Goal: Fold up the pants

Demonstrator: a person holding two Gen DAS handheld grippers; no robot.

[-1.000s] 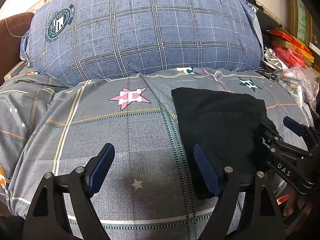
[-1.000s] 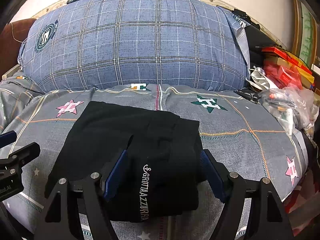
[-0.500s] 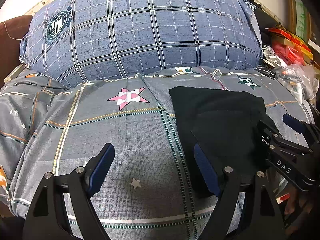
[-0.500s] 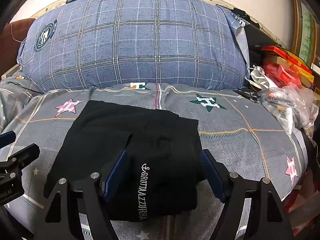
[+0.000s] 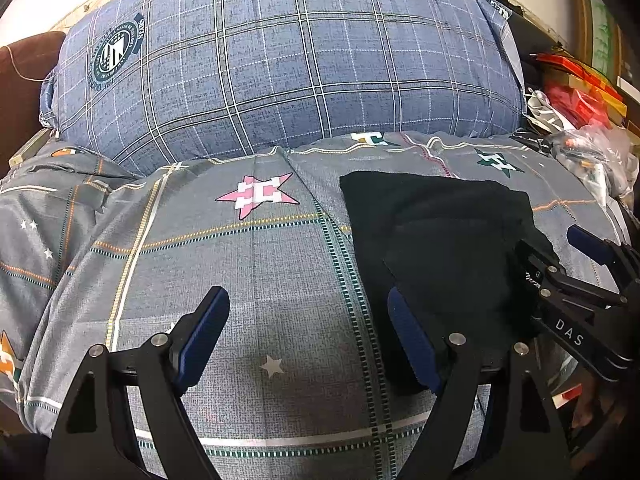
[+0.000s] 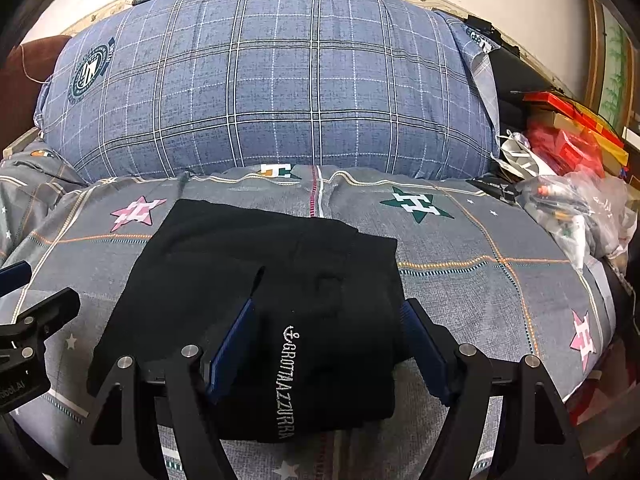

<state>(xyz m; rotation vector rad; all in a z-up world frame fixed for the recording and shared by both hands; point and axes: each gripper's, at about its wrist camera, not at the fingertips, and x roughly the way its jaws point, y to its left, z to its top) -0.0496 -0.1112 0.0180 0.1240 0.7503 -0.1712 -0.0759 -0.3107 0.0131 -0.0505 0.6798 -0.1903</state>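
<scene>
The left claw [image 5: 308, 334] gapes wide over bare bed [image 5: 256, 280], holding nothing. To its right lie the folded black pants [image 6: 256, 280]. The right claw [image 6: 328, 344] straddles them, jaws wide; whether its pads press the cloth, I cannot tell.

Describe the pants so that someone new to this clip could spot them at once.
Start at the big blue plaid pillow; in front of it spreads a grey star-print bedsheet. The pants lie folded there, the only plain black item, with white lettering along one edge.
</scene>
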